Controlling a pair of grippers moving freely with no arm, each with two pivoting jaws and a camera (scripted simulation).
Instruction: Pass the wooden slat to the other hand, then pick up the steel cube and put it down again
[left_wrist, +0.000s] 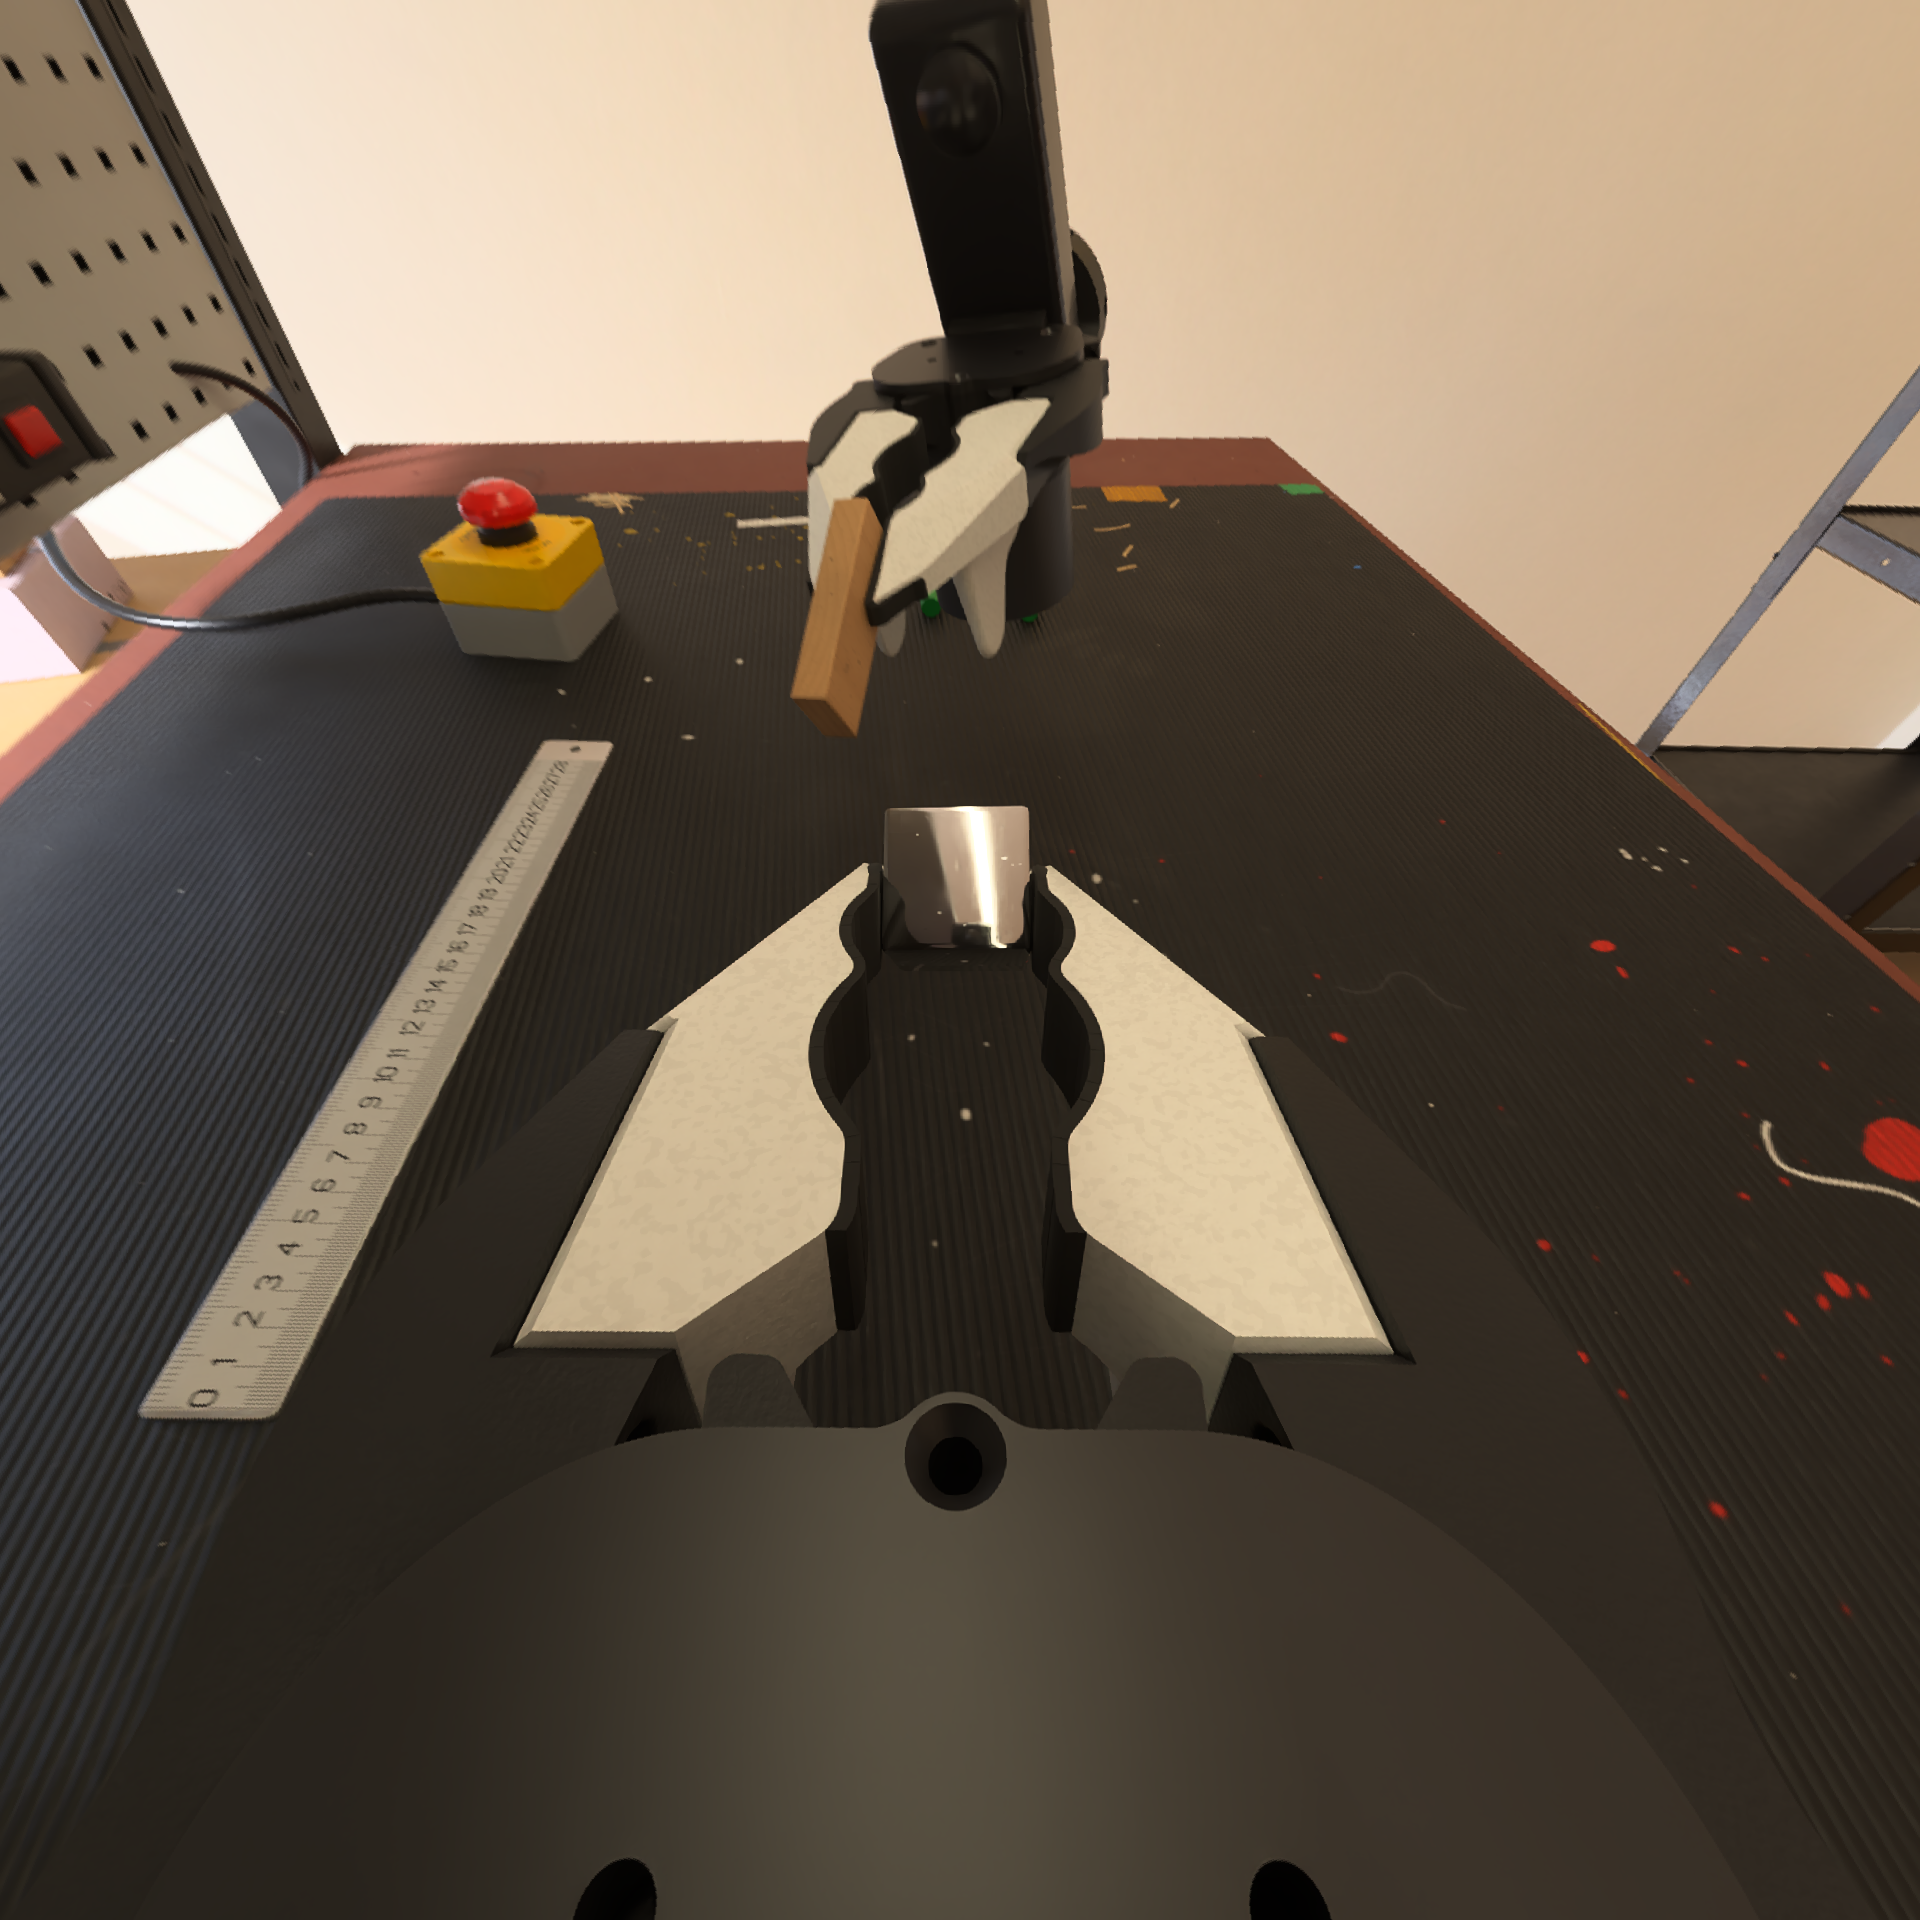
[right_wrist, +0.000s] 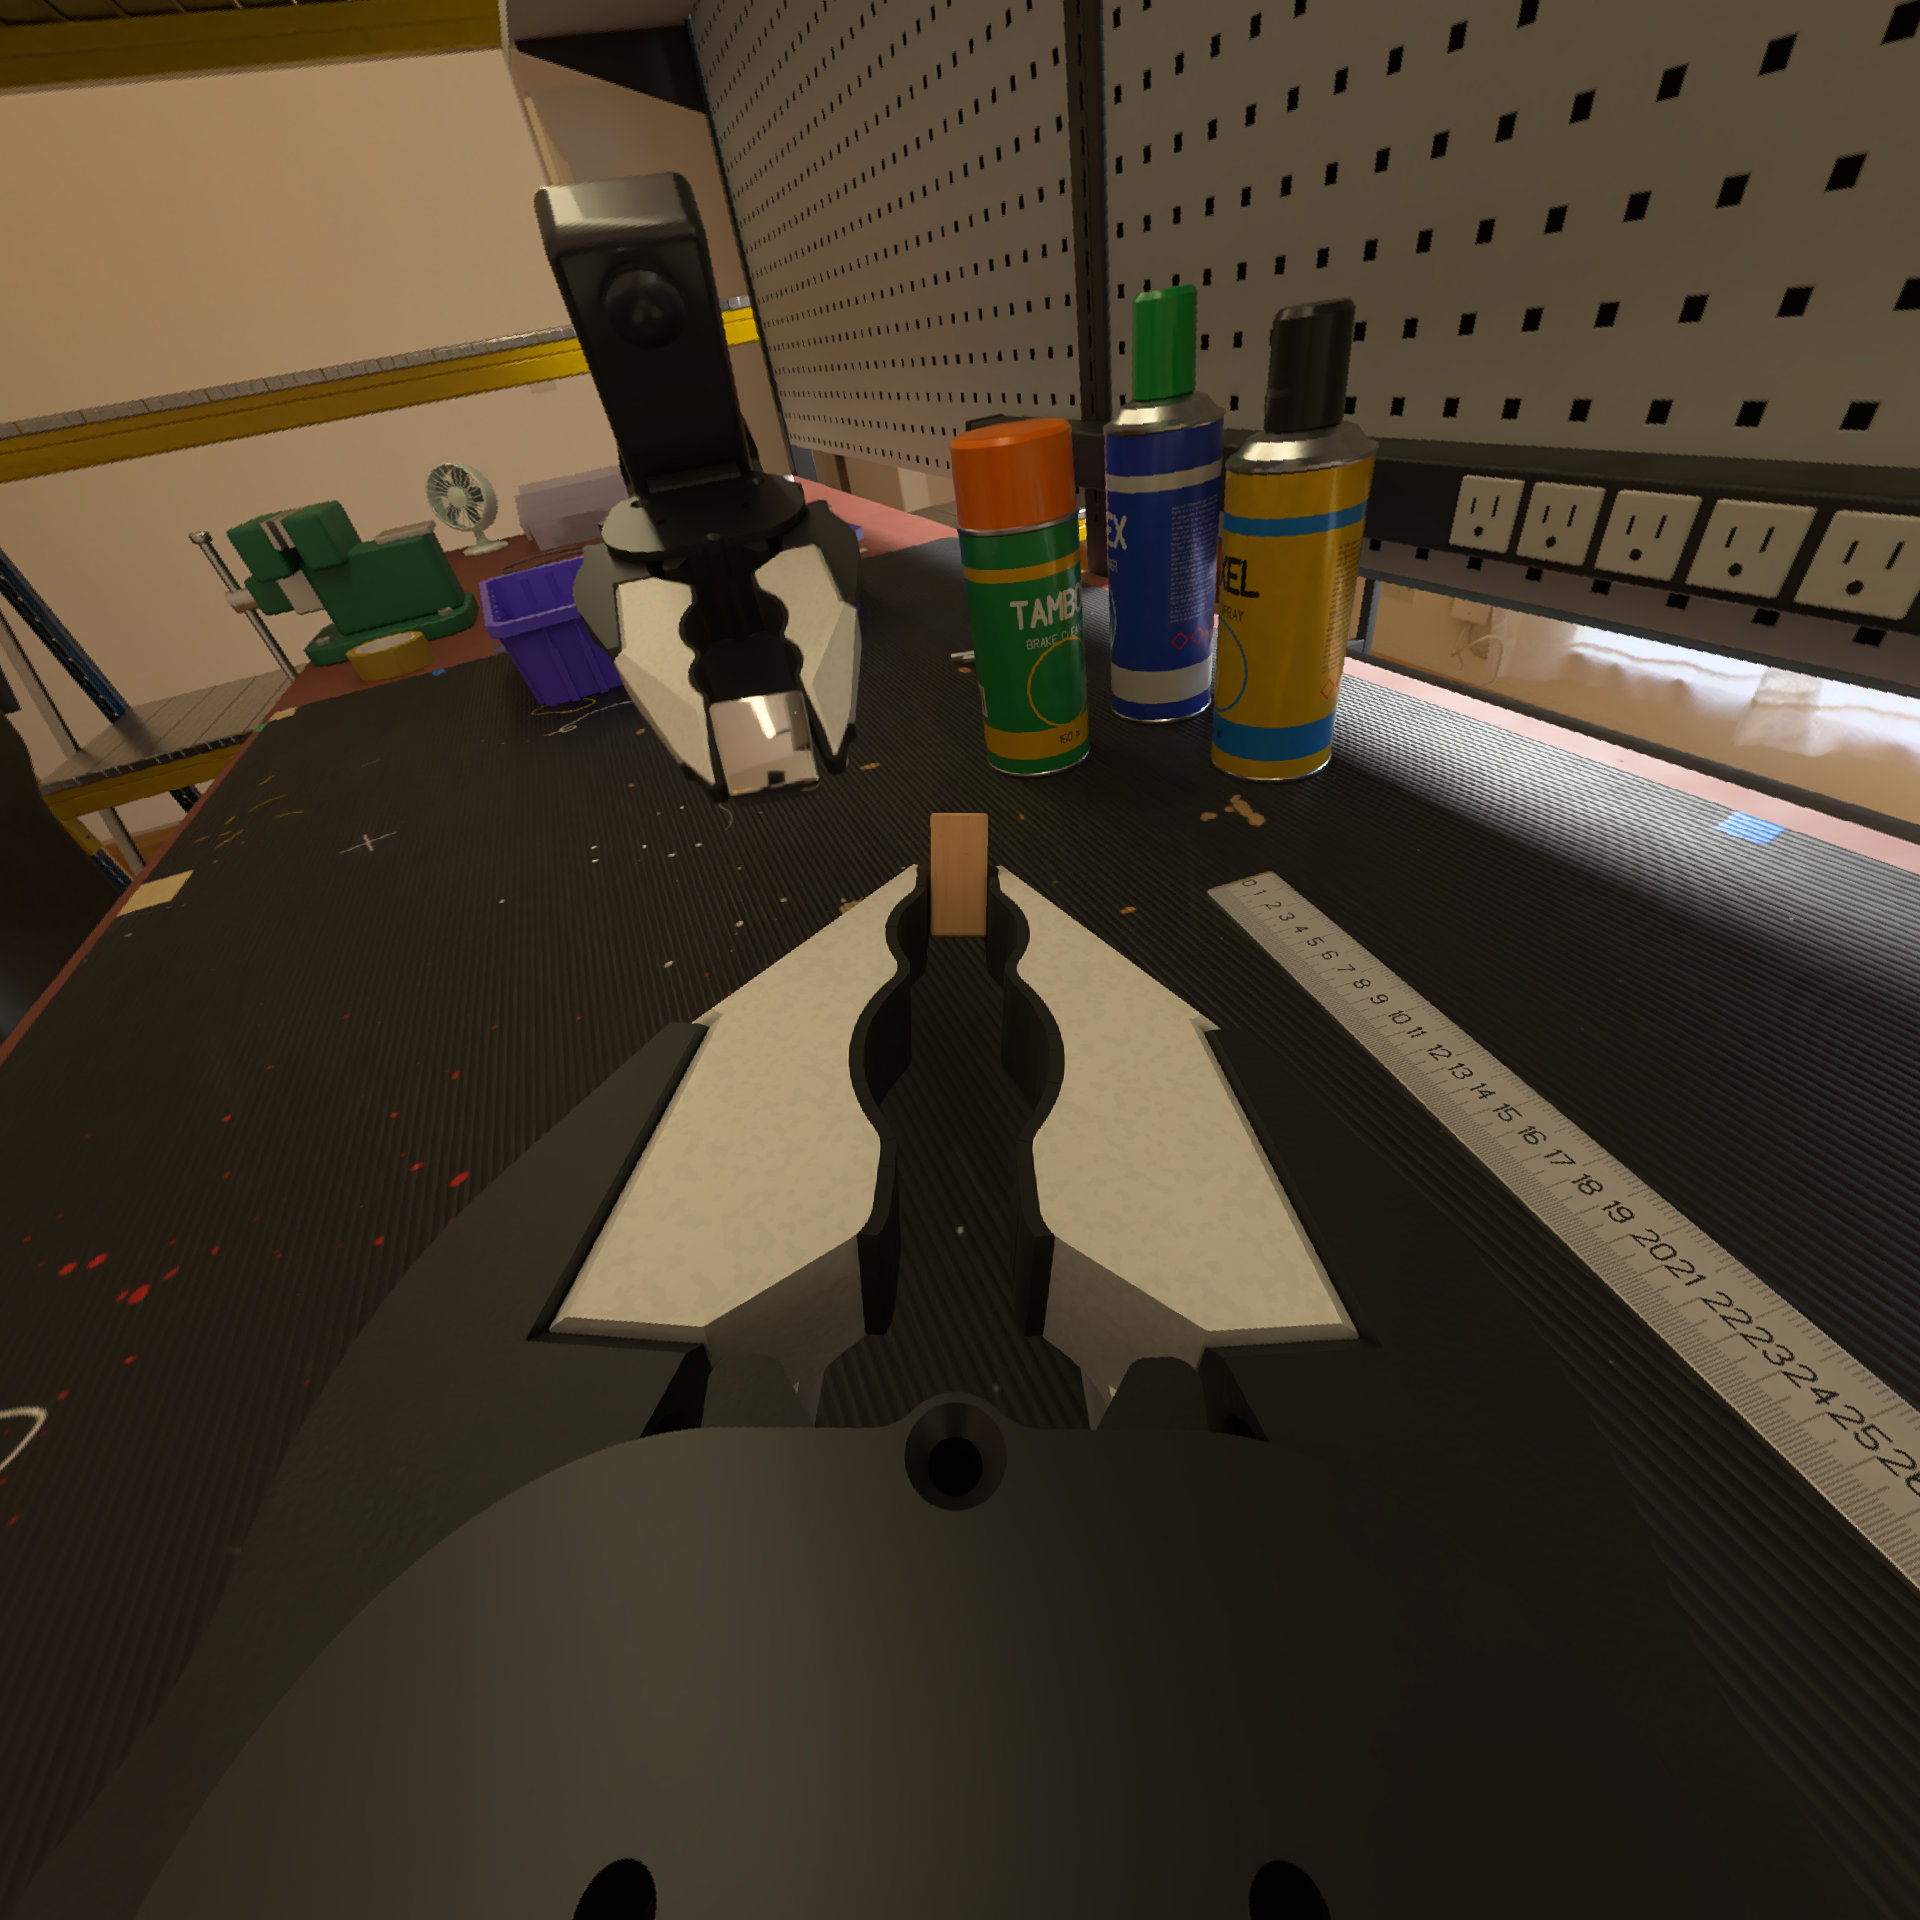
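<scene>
My left gripper (left_wrist: 956, 883) is shut on the shiny steel cube (left_wrist: 956, 847), held at its fingertips low over the black ribbed mat (left_wrist: 1351, 727). I cannot tell whether the cube touches the mat. In the right wrist view the left gripper (right_wrist: 769, 764) points down with the cube (right_wrist: 764, 738) between its fingers. My right gripper (right_wrist: 958, 883) is shut on the wooden slat (right_wrist: 958, 873), held end-on at the fingertips. In the left wrist view the right gripper (left_wrist: 883, 613) hangs above the mat beyond the cube, and the slat (left_wrist: 836, 623) slants down to its left.
A steel ruler (left_wrist: 384, 1070) lies on the mat, also in the right wrist view (right_wrist: 1558, 1143). A yellow box with a red stop button (left_wrist: 516, 582) sits at the far left. Three spray cans (right_wrist: 1162, 540) stand by the pegboard (right_wrist: 1455, 208). A purple bin (right_wrist: 540, 634) and green vise (right_wrist: 343, 582) are beyond.
</scene>
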